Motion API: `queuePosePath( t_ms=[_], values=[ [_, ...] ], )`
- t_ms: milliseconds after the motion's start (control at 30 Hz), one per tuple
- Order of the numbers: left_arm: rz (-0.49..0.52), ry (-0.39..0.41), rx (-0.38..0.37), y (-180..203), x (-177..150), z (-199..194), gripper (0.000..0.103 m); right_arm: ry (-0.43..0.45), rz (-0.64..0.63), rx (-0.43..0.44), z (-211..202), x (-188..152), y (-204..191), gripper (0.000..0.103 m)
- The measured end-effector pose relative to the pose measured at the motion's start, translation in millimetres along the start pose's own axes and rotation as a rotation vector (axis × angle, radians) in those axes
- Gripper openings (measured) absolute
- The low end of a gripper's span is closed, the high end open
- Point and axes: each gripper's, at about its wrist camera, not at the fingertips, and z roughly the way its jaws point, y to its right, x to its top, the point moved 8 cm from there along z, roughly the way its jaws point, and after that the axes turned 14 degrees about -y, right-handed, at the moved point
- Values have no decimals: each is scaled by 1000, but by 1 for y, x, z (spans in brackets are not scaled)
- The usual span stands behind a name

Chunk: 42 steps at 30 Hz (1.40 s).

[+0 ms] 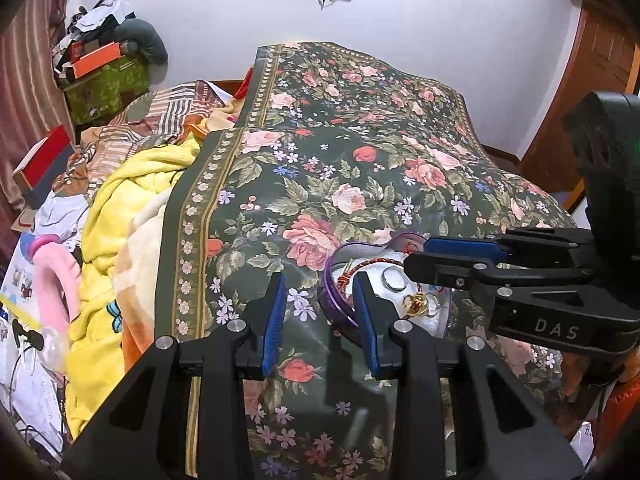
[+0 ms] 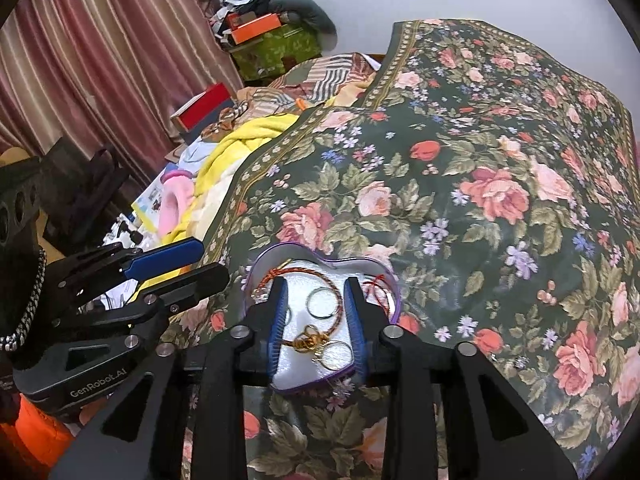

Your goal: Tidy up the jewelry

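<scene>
Right claw (image 2: 316, 320) released, straddling gold piece (image 2: 310, 340) in heart tray (image 2: 296, 250); left claw (image 1: 320, 312) released, empty, at tray's rim, farther off.

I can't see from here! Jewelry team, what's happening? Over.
Left gripper open, empty, beside the heart-shaped box. Right gripper open over the jewelry inside, gold piece between its jaws, not gripped. Nothing in the way.

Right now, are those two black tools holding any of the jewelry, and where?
Nothing is held. The right tool hovers open over the heart-shaped tray, with the gold ring cluster lying loose below. The left tool stands open beside it, empty.
</scene>
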Motion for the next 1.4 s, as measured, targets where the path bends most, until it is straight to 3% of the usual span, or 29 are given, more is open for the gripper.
queuePosePath(
  t_ms=[367, 533, 800, 1100, 1400],
  values=[
    [55, 1, -8, 33, 1, -5, 33, 67, 51, -89, -45, -15, 39, 29],
    [74, 16, -6, 47, 1, -10, 40, 43, 93, -167, -54, -38, 74, 29],
    [73, 21, 4, 55, 5, -7, 42, -52, 167, -226, -38, -65, 120, 29],
    [49, 7, -1, 47, 6, 5, 44, -121, 121, -260, -10, -62, 122, 29],
    [44, -19, -8, 46, 1, 15, 44, -114, 95, -272, -2, -59, 121, 29]
  ],
)
